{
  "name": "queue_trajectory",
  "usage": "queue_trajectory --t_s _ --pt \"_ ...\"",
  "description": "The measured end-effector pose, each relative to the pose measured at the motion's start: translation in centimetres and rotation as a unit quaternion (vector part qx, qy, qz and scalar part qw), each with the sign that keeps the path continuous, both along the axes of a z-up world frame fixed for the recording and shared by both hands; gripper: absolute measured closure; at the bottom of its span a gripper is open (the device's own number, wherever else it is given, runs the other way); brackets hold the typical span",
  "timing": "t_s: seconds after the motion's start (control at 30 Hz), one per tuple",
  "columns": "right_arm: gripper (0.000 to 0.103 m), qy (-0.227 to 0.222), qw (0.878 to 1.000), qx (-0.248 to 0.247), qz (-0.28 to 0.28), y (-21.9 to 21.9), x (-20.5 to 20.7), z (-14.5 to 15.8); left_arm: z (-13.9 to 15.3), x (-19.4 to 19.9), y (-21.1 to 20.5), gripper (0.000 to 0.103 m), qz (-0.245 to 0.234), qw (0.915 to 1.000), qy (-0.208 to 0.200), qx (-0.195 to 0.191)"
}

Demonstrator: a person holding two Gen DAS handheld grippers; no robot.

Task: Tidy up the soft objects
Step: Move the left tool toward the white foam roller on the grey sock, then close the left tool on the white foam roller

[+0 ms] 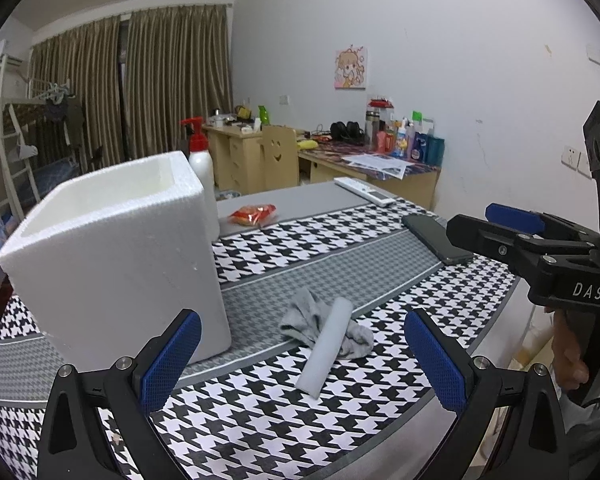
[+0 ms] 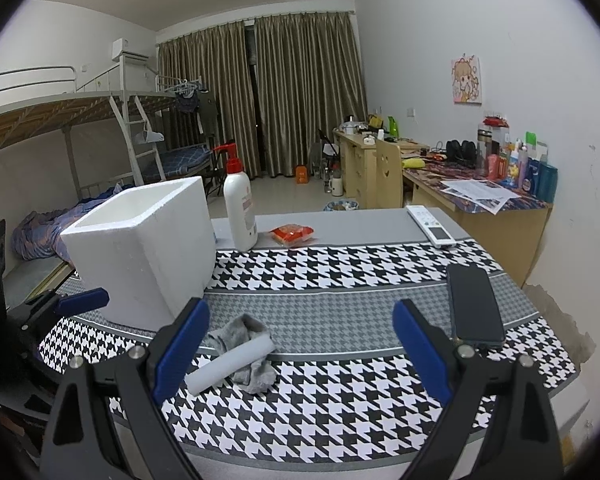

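A crumpled grey sock [image 1: 300, 318] [image 2: 236, 334] lies on the houndstooth cloth, with a pale grey foam roll [image 1: 328, 346] [image 2: 230, 362] lying across it. To their left stands an open white foam box [image 1: 116, 256] [image 2: 148, 248]. My left gripper [image 1: 304, 364] is open and hovers just short of the sock and roll, with nothing between its pads. My right gripper [image 2: 300, 354] is also open and empty, and the sock lies ahead of its left finger. In the left wrist view the right gripper [image 1: 472, 222] sits at the right, held by a hand.
A white pump bottle [image 2: 240, 208] and a red snack packet [image 2: 292, 234] sit behind the box. A dark phone [image 2: 476, 304] and a white remote [image 2: 430, 226] lie at the right. The table's edge [image 2: 340, 464] runs close below both grippers. Desks and a bunk bed stand beyond.
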State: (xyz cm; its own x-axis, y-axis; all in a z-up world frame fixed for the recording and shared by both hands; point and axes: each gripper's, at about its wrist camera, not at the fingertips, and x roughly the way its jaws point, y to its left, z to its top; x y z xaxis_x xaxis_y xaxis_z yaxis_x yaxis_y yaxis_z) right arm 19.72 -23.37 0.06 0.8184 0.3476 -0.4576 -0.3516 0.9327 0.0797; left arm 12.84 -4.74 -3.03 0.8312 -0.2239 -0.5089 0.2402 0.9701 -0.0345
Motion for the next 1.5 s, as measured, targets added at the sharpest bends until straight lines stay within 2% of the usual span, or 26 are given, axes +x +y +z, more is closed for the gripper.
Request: queue_trajectory --t_s 0.8,0.87,1.1,1.33,1.5 --pt "0.008 0.037 0.999 -0.001 -0.007 -0.5 0.5 -2.6 -3.3 2.5 -1.3 0.002 -0.012 0.9983 0.056 0.011" --pt "0.008 0.043 0.999 -0.003 -0.007 -0.5 0.7 -3.0 -3.7 2.8 -1.5 0.008 -0.017 0.9978 0.063 0.014" --pt "0.008 0.058 0.998 -0.001 -0.007 -0.7 1.1 -3.6 -4.7 3.7 -2.0 0.014 -0.021 0.9962 0.083 0.020" --pt "0.008 0.072 0.997 0.001 -0.012 -1.1 1.6 -4.4 -5.8 4.7 -2.7 0.031 -0.037 0.9933 0.104 0.035" --pt "0.008 0.076 0.997 0.002 -0.011 -1.1 1.8 -4.7 -6.3 5.1 -2.9 0.034 -0.038 0.9922 0.112 0.040"
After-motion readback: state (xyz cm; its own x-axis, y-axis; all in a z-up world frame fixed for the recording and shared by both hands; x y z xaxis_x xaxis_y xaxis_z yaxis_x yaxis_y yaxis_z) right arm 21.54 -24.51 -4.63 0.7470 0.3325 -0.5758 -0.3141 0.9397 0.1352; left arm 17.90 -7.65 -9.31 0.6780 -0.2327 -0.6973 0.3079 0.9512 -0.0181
